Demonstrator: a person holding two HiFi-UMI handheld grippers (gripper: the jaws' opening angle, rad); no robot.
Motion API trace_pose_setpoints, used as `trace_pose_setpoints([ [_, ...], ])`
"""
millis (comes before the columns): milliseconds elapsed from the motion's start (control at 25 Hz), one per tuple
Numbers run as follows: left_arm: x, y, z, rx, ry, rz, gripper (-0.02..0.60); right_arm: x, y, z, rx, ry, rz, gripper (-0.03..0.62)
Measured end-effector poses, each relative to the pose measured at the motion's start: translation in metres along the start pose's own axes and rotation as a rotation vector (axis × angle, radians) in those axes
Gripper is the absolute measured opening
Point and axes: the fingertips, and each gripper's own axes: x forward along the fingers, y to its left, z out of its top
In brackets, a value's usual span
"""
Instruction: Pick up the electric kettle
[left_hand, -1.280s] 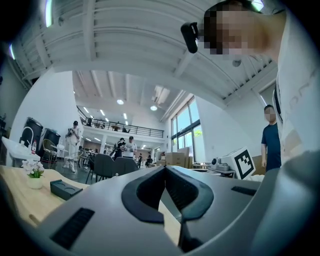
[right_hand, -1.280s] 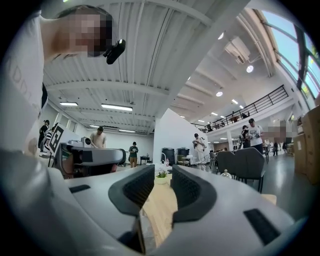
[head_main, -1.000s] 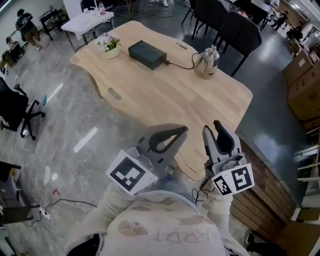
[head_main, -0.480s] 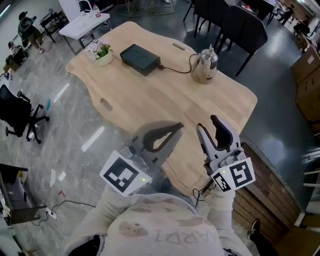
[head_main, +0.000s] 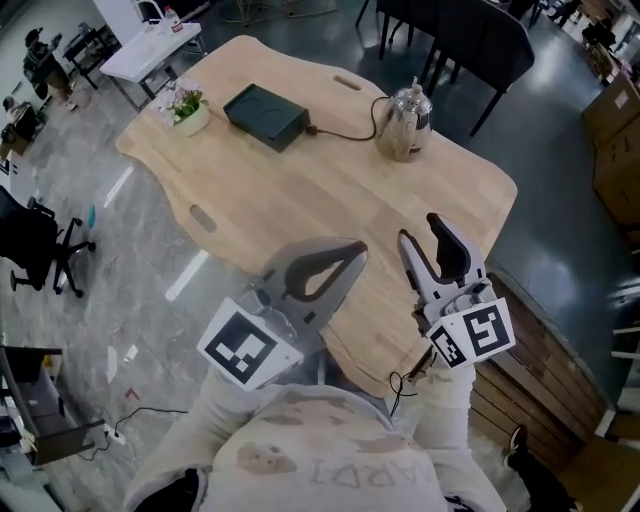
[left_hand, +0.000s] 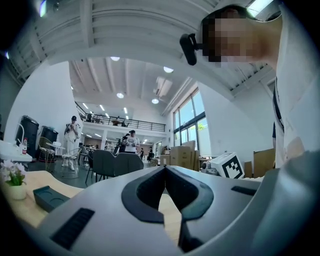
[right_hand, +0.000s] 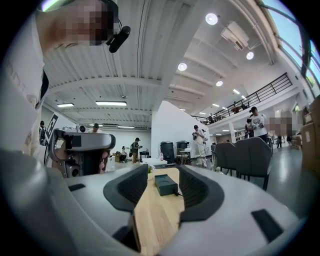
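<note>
1 R gripper (head_main: 420, 230) just opening, empty; kettle (head_main: 404, 125) well apart.

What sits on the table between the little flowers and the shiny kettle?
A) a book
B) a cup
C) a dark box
C: the dark box lies on the wooden table between the flowers and the kettle, and a cord runs from it toward the kettle.
</note>
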Motion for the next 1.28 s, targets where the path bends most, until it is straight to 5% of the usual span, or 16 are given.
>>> trace_pose_setpoints([
  [600, 0.013, 0.061, -0.006, -0.03, 0.017, -0.086, 0.012, 0.079, -0.055, -0.04, 0.048, 0.081, -0.113, 0.183],
  [1280, 0.041, 0.086, -0.018, -0.038, 0.05, -0.142, 0.012, 0.131, -0.116, -0.082, 0.077, 0.159, -0.145, 0.184],
])
